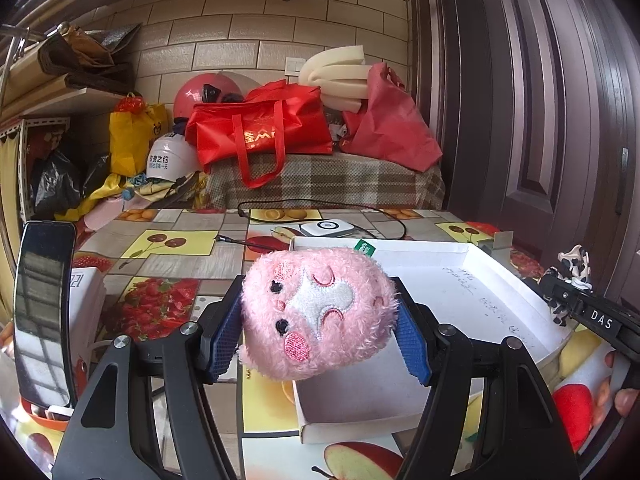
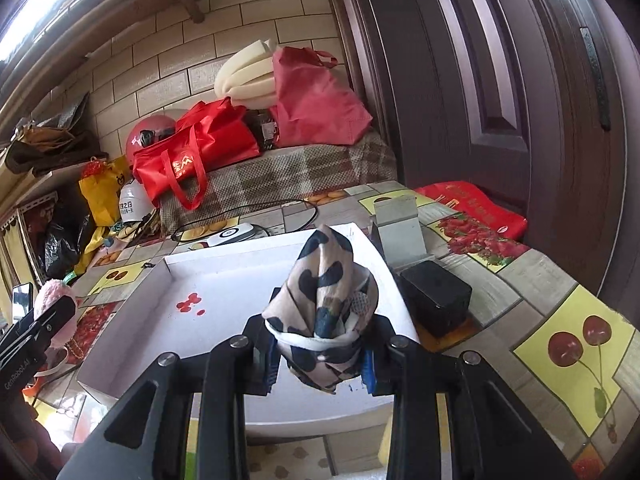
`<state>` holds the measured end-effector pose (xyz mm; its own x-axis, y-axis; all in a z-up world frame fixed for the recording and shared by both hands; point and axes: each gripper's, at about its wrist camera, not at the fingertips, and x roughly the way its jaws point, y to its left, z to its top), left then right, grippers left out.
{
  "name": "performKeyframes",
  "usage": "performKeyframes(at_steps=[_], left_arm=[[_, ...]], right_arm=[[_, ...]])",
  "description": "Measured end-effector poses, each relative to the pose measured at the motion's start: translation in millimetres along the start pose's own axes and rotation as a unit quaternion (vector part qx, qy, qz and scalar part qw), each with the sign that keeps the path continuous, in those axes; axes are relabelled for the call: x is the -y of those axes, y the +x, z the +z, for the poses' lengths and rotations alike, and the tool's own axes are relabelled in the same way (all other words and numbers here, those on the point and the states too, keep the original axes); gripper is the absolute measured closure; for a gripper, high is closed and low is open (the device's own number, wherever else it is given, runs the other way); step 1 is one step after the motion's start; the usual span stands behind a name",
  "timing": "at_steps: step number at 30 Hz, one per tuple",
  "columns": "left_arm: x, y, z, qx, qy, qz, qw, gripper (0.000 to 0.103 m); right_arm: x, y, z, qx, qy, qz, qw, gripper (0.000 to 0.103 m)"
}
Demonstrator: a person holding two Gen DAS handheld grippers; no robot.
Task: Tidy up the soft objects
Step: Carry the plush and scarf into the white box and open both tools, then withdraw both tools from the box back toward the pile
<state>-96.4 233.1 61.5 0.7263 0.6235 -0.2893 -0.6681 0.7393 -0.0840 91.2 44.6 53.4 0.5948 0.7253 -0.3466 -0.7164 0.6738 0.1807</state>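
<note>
The pink plush toy (image 1: 318, 314) sits clamped between the blue pads (image 1: 224, 336) of the left hand-held gripper (image 1: 320, 332), raised over the near left corner of the white box (image 1: 500, 292) on the table (image 1: 168, 248). The right hand-held gripper (image 2: 320, 354) pinches a cow-spotted soft toy (image 2: 324, 304), held upright above the same box. Its lower end is hidden between the fingers, so its shape is hard to make out.

The left tongs (image 1: 320, 322) squeeze the pink plush toy (image 1: 318, 314) above the white box (image 1: 460, 280). The right tongs (image 2: 320, 356) pinch the spotted cloth (image 2: 326, 300) over that box too.
</note>
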Motion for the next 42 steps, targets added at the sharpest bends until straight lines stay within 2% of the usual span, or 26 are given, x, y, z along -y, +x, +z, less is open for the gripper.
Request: performKeyframes(at_steps=[10,18,22,24,26,27,28,42], left_arm=[[28.5,27.5,1.8,-0.042,0.051,-0.039,0.997,0.034],[34.5,52.5,0.7,-0.102,0.055,-0.047,0.9921,0.034],[35.4,58.4,-1.4,-0.12,0.056,-0.043,0.9903,0.034],[34.4,58.9,-1.1,-0.121,0.054,-0.034,0.9906,0.03],[33.9,57.4,-1.4,-0.118,0.054,-0.032,0.9911,0.011],[34.3,57.0,-1.6,-0.117,0.056,-0.031,0.9911,0.006],[35.6,55.9,-1.9,-0.114,0.059,-0.029,0.9913,0.0],[35.1,49.2,-0.6,-0.092,0.062,-0.02,0.9936,0.0]], right_arm=[[-26.8,19.0,-0.1,-0.025,-0.032,0.034,0.999,0.07],[-22.3,40.5,1.1,-0.069,-0.013,0.037,0.997,0.07],[-23.8,41.4,0.9,-0.072,-0.014,0.034,0.997,0.07],[-26.5,42.7,1.3,-0.074,-0.021,0.031,0.997,0.061],[-28.6,41.4,1.7,-0.07,-0.027,0.025,0.997,0.024],[-29.6,39.3,1.5,-0.065,-0.03,0.024,0.997,0.02],[-31.4,37.7,1.7,-0.061,-0.035,0.023,0.997,0.019],[-33.2,32.2,3.3,-0.038,-0.043,0.012,0.998,0.018]])
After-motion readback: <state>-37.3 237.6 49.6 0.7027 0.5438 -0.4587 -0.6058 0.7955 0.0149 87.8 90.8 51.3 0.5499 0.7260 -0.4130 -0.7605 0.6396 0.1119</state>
